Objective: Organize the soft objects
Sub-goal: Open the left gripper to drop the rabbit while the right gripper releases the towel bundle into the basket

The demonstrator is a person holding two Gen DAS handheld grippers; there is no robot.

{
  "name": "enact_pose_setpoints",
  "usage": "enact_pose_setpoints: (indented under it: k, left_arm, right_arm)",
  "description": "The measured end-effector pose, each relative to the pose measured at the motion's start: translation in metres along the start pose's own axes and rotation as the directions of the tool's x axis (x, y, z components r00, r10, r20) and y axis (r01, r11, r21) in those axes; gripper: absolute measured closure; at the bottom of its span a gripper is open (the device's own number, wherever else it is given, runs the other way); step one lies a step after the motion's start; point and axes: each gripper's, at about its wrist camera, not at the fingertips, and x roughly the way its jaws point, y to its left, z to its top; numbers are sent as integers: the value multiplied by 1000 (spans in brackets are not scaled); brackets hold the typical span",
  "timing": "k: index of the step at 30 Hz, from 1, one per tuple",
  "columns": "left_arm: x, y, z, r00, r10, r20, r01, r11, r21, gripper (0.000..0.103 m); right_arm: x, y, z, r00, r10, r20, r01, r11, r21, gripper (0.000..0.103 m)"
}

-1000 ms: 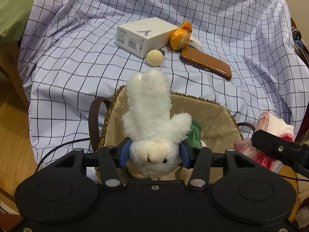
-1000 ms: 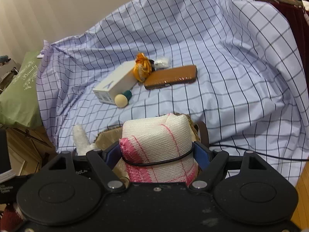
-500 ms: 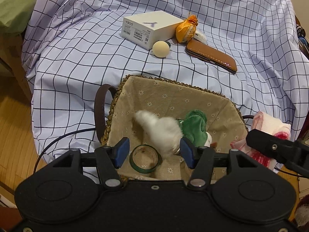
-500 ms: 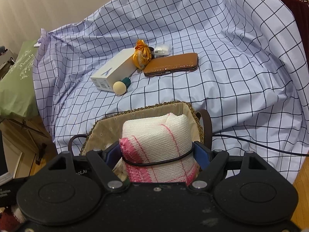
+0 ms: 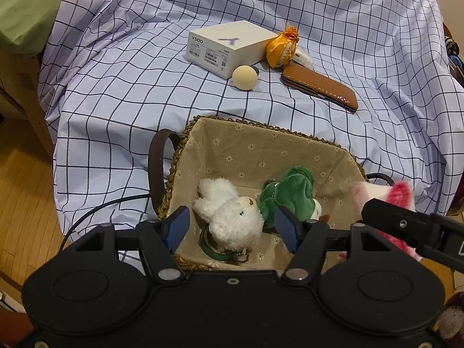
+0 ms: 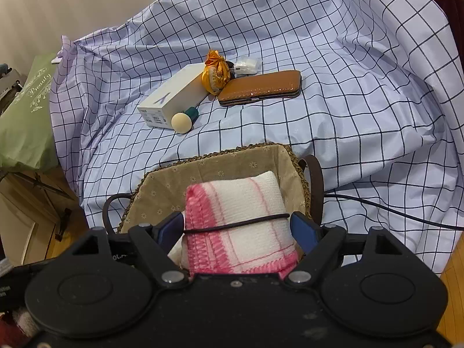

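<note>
Left gripper (image 5: 232,227) jaws just spread, empty; fluffy white plush toy (image 5: 229,216) is dropped in woven lined basket (image 5: 261,145); right gripper (image 6: 236,227) is pinching rolled pink-white knitted cloth (image 6: 240,220), not yet binned.

Green ring (image 5: 216,250) in basket (image 5: 261,145): largely covered by white plush (image 5: 229,217). Green plush (image 5: 290,197) partly behind a blue pad. Rolled towel (image 5: 385,194) blurred, cut by the other gripper's finger (left view). Small white packet (image 6: 246,64) too small to identify.
</note>
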Motion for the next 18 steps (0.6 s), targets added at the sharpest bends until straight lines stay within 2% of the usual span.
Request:
enact_pose_setpoints:
  k: [18]
  left_arm:
    - [-1, 1, -2, 1000, 6, 0, -6, 1000, -1, 40]
  right_arm:
    - [0, -1, 1, 1000, 2, -1, -2, 1000, -2, 23]
